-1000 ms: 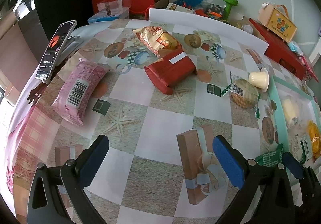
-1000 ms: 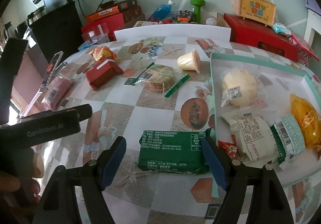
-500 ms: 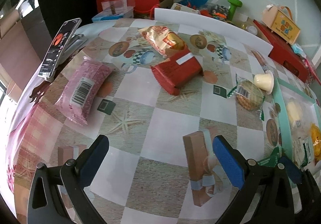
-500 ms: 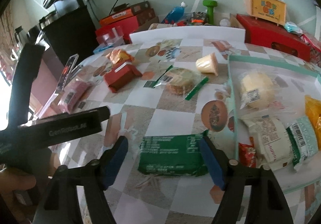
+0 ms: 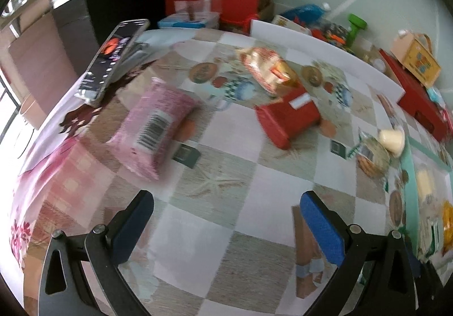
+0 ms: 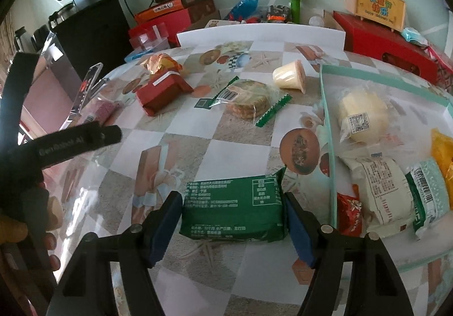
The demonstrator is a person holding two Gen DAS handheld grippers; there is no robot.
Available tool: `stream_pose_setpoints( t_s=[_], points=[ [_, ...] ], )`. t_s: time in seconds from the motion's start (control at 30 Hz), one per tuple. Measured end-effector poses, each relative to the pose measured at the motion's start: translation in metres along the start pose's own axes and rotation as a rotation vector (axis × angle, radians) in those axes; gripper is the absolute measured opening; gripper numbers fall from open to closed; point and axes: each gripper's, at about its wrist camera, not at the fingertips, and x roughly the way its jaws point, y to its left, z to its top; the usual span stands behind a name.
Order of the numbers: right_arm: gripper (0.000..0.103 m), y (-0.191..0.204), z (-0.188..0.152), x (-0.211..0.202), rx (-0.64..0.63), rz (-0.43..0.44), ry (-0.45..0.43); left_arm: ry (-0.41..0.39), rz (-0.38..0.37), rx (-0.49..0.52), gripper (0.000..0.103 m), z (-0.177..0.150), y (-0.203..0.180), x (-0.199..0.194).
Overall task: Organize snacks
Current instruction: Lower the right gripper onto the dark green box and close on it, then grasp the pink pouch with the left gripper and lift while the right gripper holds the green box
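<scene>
Table [image 6: 226,151] has a checkered cloth with printed pics. Using the red packet [image 6: 161,92] as the anchor: orange-ish bag [image 6: 160,62] just behind it, pink packet [image 5: 158,129] and phone [image 5: 111,61] off to its left, round cracker pack [image 6: 249,99] and cup [image 6: 290,76] right, green packet [image 6: 233,209] near front, clear tray [image 6: 328,129] far right.

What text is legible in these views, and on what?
"GenRobot.AI": on the black bar of the left claw's handle, soft but readable.
"Happy Children's Day": small line on the yellow carry box; the big characters above it I can't make out.
Green packet: printed table and digits, too small to read.
Barcodes on the pink packet and round cracker pack: digits unreadable.
</scene>
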Motion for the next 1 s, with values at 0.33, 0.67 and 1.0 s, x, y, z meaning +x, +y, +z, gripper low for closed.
stream_pose_setpoints(
  t_s=[0.33, 0.67, 1.0],
  points=[
    [0.073, 0.006, 0.007, 0.016, -0.062, -0.070, 0.012, -0.022, 0.032, -0.074, 0.103, 0.005, 0.020, -0.001],
    [0.073, 0.002, 0.017, 0.024, -0.074, -0.090, -0.011, -0.023, 0.018, 0.017, 0.103, 0.017, -0.001, 0.011],
    [0.073, 0.002, 0.021, 0.026, -0.055, -0.083, -0.013, -0.083, 0.123, 0.066, 0.103, 0.045, 0.030, 0.019]
  ],
)
